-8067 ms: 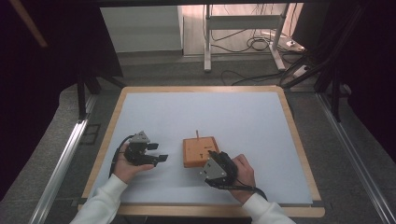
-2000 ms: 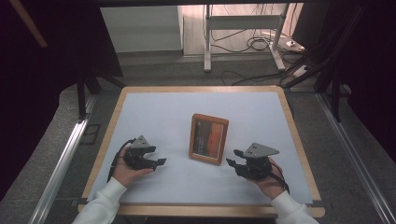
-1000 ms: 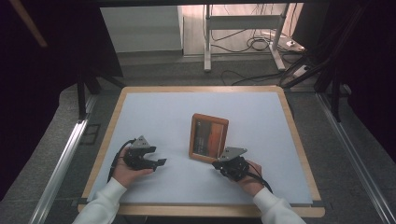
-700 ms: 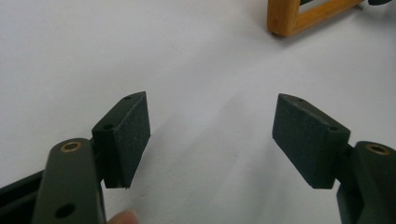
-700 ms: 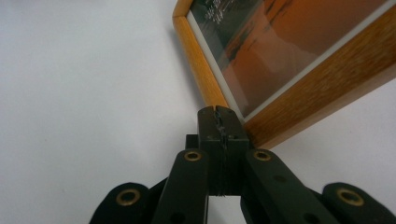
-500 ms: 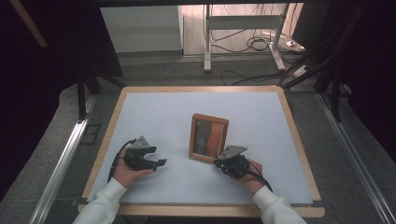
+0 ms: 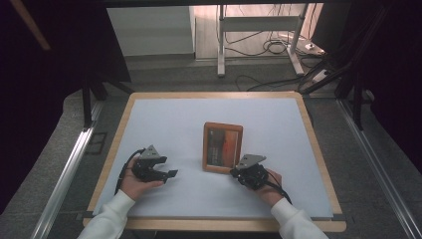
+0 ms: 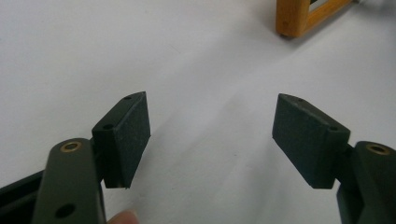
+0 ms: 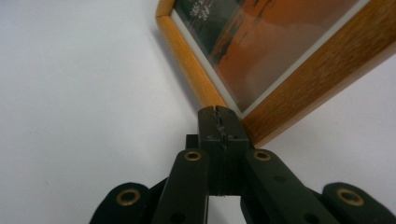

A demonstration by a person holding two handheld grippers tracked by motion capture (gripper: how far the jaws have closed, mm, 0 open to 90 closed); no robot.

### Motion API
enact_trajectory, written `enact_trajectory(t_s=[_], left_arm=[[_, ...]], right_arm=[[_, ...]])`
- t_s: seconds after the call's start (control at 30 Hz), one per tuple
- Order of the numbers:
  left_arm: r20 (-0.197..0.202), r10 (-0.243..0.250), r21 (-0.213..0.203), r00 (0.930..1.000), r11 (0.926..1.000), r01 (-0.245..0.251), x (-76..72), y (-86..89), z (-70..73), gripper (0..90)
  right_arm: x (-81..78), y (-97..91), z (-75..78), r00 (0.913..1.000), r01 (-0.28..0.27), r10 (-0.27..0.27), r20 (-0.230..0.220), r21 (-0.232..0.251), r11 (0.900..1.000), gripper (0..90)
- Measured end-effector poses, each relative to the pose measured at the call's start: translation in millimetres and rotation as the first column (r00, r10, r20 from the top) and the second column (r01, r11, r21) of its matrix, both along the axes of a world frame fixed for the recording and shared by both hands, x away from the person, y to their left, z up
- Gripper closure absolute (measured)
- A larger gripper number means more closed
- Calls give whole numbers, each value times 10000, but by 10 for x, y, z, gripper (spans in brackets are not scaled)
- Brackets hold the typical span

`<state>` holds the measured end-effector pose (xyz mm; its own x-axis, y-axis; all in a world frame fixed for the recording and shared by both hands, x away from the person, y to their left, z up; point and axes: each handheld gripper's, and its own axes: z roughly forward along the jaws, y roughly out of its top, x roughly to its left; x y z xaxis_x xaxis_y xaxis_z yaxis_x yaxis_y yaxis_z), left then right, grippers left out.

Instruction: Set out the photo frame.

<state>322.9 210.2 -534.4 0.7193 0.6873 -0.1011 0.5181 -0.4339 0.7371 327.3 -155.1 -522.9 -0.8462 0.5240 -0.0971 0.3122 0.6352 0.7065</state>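
Observation:
A wooden picture frame (image 7: 222, 148) with an orange and dark picture stands upright near the middle of the white table (image 7: 164, 117). My right gripper (image 7: 233, 173) lies at the frame's lower right corner, jaws shut with nothing between them. In the right gripper view its tip (image 9: 218, 114) sits right against the frame's (image 9: 280, 51) bottom corner. My left gripper (image 7: 171, 174) rests on the table well left of the frame, held in a hand. In the left gripper view its pads (image 8: 212, 135) stand wide apart over bare white surface, with a frame corner (image 8: 296, 18) far off.
A wooden rim (image 7: 113, 157) borders the table. Metal rails (image 7: 64, 174) run along both sides. Beyond the far edge stand a shelf's legs (image 7: 221, 45) and loose cables (image 7: 271, 47) on the floor.
Eight seconds ago the frame lay flat under my right gripper; it now stands upright. The right gripper moved left to the frame's corner and has stayed still for the last second. Left gripper unchanged.

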Motion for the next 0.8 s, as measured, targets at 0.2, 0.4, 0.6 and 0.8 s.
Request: enact_trajectory(t_s=[0.2, 0.4, 0.6, 0.8], left_arm=[[-8, -15, 6, 10000, 10000, 15, 3, -1, -4, 276], [8, -32, 12, 10000, 10000, 32, -2, -6, -2, 276], [10, -25, 2, 10000, 10000, 25, 1, -4, -3, 276], [10, -26, -1, 10000, 10000, 26, 6, -1, -5, 276]], right_arm=[[19, -33, -1, 9999, 85, -85, 78, -27, 10000, 899], [31, -55, -2, 9998, 166, -166, 92, -12, 9999, 898], [30, -66, -2, 9998, 181, -182, 84, 52, 9998, 898], [18, -119, 48, 9996, 225, -230, 132, 362, 9991, 898]])
